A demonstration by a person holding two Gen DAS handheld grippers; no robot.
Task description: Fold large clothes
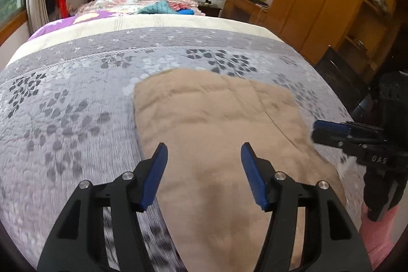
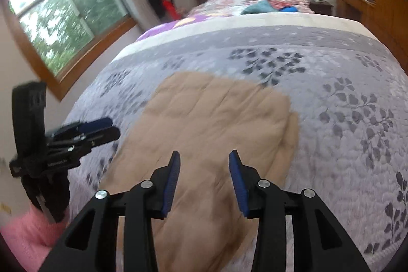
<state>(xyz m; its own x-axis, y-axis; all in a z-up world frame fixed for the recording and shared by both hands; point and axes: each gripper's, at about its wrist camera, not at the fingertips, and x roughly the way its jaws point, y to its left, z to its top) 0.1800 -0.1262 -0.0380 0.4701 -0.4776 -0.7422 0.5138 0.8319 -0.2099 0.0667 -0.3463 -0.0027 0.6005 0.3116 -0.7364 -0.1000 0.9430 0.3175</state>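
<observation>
A tan padded garment (image 1: 211, 119) lies folded flat on the grey leaf-patterned bedspread (image 1: 76, 98); it also shows in the right wrist view (image 2: 216, 124). My left gripper (image 1: 204, 152) is open and empty, hovering above the garment's near part. My right gripper (image 2: 204, 157) is open and empty, also above the garment's near part. In the left wrist view the right gripper (image 1: 331, 130) shows side-on at the garment's right edge. In the right wrist view the left gripper (image 2: 102, 129) shows at the far left.
The bedspread (image 2: 344, 106) covers the near bed. Behind it is a cream strip (image 1: 178, 21), a purple sheet and a pile of clothes (image 1: 163, 7) by the dark headboard. Wooden wardrobes (image 1: 318, 4) stand on the right, windows (image 2: 63, 17) on the left.
</observation>
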